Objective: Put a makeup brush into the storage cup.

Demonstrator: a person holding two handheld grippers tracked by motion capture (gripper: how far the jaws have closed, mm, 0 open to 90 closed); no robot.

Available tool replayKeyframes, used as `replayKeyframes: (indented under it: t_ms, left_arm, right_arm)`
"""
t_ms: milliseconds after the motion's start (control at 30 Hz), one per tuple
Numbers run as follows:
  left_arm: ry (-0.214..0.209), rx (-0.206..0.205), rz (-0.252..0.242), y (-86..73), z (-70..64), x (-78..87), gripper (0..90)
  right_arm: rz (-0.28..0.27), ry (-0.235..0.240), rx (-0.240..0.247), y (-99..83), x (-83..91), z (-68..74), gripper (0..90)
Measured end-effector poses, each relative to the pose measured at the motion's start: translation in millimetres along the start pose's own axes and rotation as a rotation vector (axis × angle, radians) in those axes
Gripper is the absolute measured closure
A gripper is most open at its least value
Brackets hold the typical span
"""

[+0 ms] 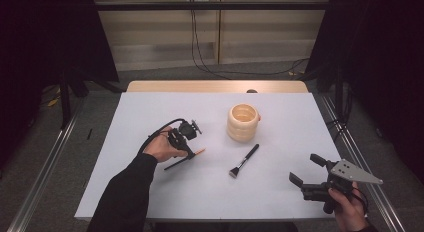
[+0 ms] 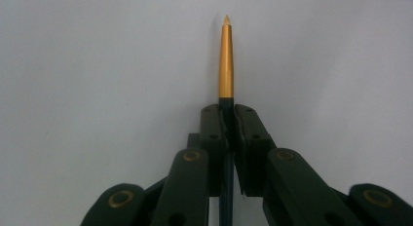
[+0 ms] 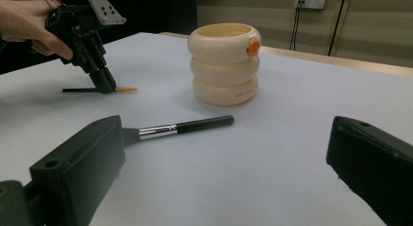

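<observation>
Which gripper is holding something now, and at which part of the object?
The left gripper is shut on the thin brush, on its dark handle just behind the gold ferrule. The right gripper is open and holds nothing.

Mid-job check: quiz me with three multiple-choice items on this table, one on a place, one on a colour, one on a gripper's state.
1. Where does the black-handled brush lie?
A. inside the cream holder
B. flat on the table, in front of the cream holder
C. between the right gripper's jaws

2. What colour is the front end of the thin brush held by the left gripper?
A. gold
B. red
C. blue

3. How do the right gripper's jaws stand?
A. shut on the holder
B. shut on nothing
C. wide open

Key: 1 B, it rests on the white surface; 2 A, a gold ferrule juts past the jaws; 3 C, the jaws stand far apart.
</observation>
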State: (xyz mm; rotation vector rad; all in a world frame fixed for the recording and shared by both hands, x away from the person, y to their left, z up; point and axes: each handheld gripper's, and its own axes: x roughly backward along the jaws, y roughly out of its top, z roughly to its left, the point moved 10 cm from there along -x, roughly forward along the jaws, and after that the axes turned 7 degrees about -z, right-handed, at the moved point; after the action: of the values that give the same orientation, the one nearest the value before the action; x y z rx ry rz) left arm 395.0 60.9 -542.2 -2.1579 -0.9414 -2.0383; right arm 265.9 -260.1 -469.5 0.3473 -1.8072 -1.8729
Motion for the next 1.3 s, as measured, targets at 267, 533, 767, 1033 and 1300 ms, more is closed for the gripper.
replayKeyframes:
  t_ms: [267,533,767,1033,1300]
  left_arm:
    - [0.016,0.042,-0.031,-1.0,3.5,2.7,83.6]
    - [-0.003,0.074,-0.09,-0.1,4.7,10.7,83.6]
    - [0.012,0.106,-0.133,0.7,6.2,17.6,83.6]
    - [0.023,0.117,-0.219,3.4,3.6,28.8,83.6]
    - [0.039,0.136,-0.309,6.5,2.6,39.2,83.6]
  right_arm:
    - [0.0,-0.004,0.002,0.0,0.1,-0.3,0.4]
    - [0.002,-0.008,-0.005,-0.4,-0.1,-0.1,0.4]
    - [0.003,-0.006,-0.001,-0.5,0.0,0.0,0.4]
    - [0.001,-0.008,-0.006,-0.3,-0.2,0.0,0.4]
    - [0.003,-0.008,-0.002,-0.5,0.0,-0.3,0.4]
